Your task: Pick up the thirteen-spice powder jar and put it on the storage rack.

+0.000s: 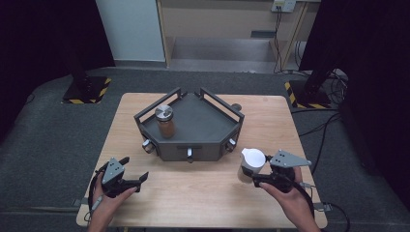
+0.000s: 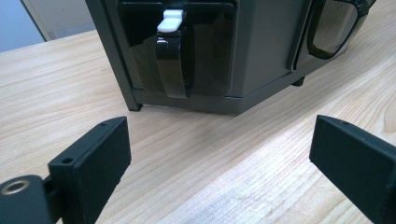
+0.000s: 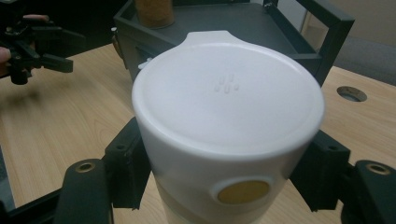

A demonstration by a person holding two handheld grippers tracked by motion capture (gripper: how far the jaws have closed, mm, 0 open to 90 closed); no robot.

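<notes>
A white-lidded jar [image 1: 251, 164] is clamped between the jaws of the right gripper [image 1: 261, 178], near the right front of the wooden table [image 1: 203, 203]; in the right gripper view the black pads [image 3: 126, 170] are seen pressed against both sides of the jar [image 3: 224, 140] just below its lid, with the jar upright and its flat white lid [image 3: 229, 95] facing the camera; a round tan spot is noted on the jar wall below the lid; whether the base rests on the table or is clear of it cannot be told. The jar is located just in front of the right front corner of the dark grey tray rack [image 1: 193, 130], close to it but apart.

The left gripper [image 1: 133, 180] is held over the left front of the table, jaws spread wide with nothing between them; in the left gripper view the two black jaws stand well apart over bare wood, pointed toward the rack's front wall [image 2: 261, 51], where a dark strap with a white clip [image 2: 170, 21] is seen.

On the rack's deck a second jar with a metal lid and brown contents [image 1: 165, 121] stands upright at the left rear; it is also seen at the top of the right gripper view [image 3: 154, 11]. Small knobs [image 1: 189, 154] are noted along the rack's front edge.
</notes>
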